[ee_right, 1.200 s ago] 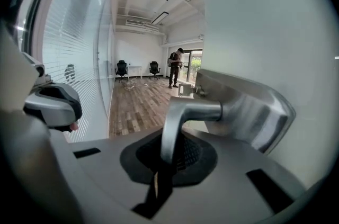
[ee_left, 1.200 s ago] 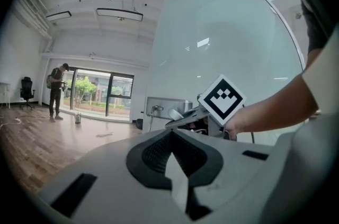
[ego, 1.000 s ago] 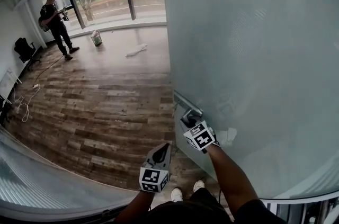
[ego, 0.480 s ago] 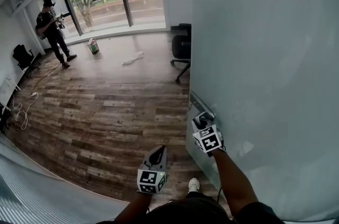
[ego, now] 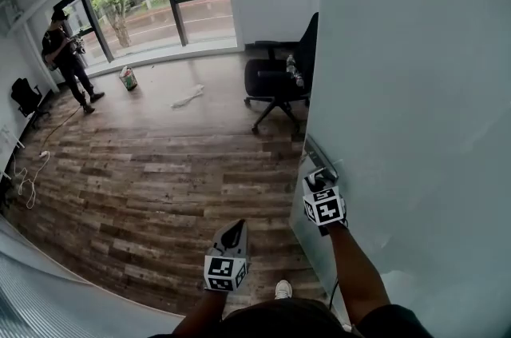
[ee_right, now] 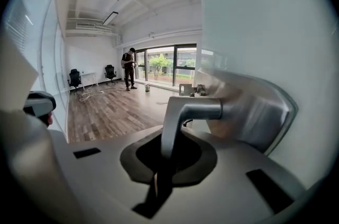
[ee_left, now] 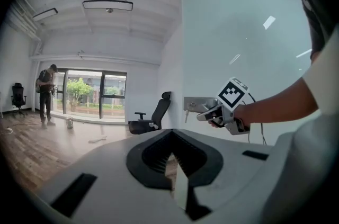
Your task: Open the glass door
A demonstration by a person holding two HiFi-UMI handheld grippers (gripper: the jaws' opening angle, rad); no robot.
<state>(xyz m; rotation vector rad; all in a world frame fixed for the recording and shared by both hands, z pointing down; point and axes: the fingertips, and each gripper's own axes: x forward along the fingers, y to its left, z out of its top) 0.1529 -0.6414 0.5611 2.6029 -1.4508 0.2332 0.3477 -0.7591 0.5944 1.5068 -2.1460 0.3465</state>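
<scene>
Frosted pale-green glass door (ego: 415, 89): fills the right of the head view, with its free edge standing out over the brown plank floor (ego: 144, 176) and the room open beyond it. By judgement it is already part-way open.

Brushed-metal lever handle (ee_right: 190, 112): mounted on a metal plate near that edge. The right gripper (ego: 316, 178) has its jaws pinched tight on the lever's down-turned end.

Left gripper (ego: 234, 236): held low, well apart from the door, jaws pressed together on nothing.

A black wheeled office chair (ego: 275, 81) stands near the door's edge on the room side. A person (ego: 65, 57) stands by the far window.

Step in hand, by judgement: swinging the door. The next move calls for an unbroken grip that follows the door's arc, with the chair watched.
</scene>
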